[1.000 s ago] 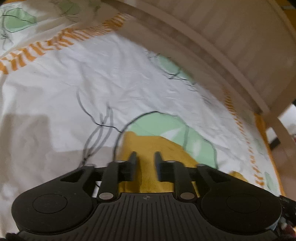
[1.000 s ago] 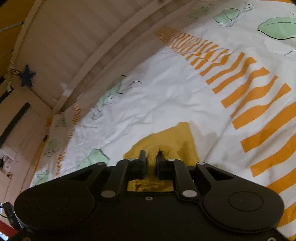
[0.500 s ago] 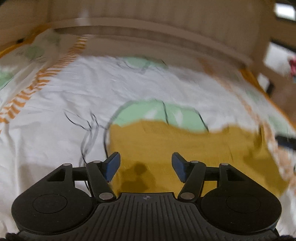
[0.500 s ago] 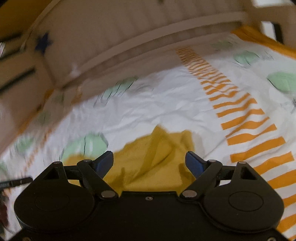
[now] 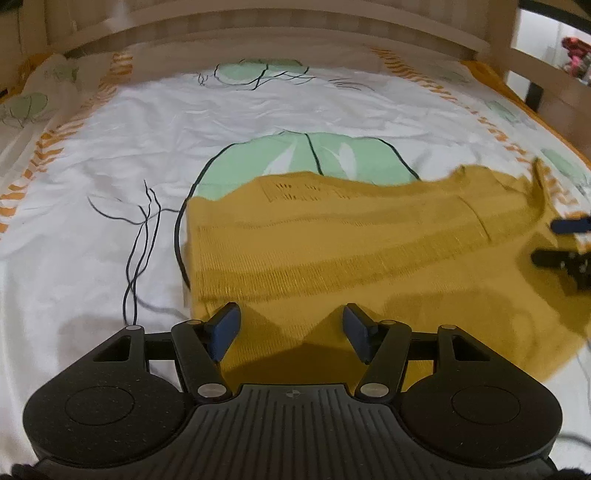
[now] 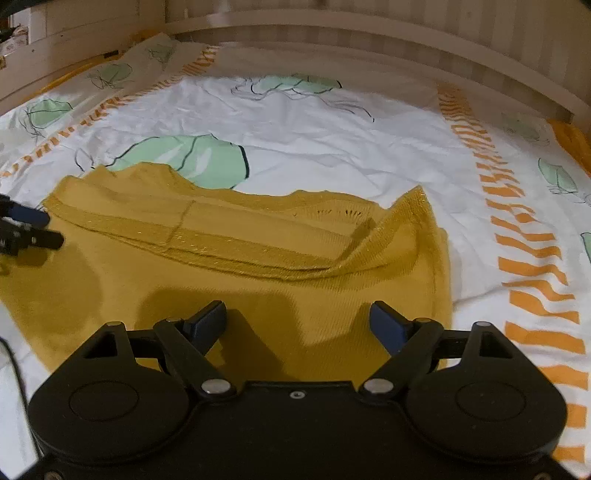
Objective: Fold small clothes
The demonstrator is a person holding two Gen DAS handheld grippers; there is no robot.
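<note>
A mustard-yellow knit garment (image 5: 351,243) lies spread on the bed, its far part folded over toward me; it also shows in the right wrist view (image 6: 236,258). My left gripper (image 5: 290,332) is open and empty above the garment's near left part. My right gripper (image 6: 297,326) is open and empty above its near right part. The right gripper's fingertips (image 5: 569,225) show at the right edge of the left wrist view. The left gripper's fingertips (image 6: 31,218) show at the left edge of the right wrist view.
The bed sheet (image 5: 110,155) is white with green leaf prints and orange striped bands (image 6: 532,251). A wooden slatted bed rail (image 6: 369,33) runs along the far side. A bed post (image 5: 506,40) stands at the far right.
Both grippers opened and let go of the garment, then drew back toward me. The garment now lies spread on the sheet with a folded band across it.
</note>
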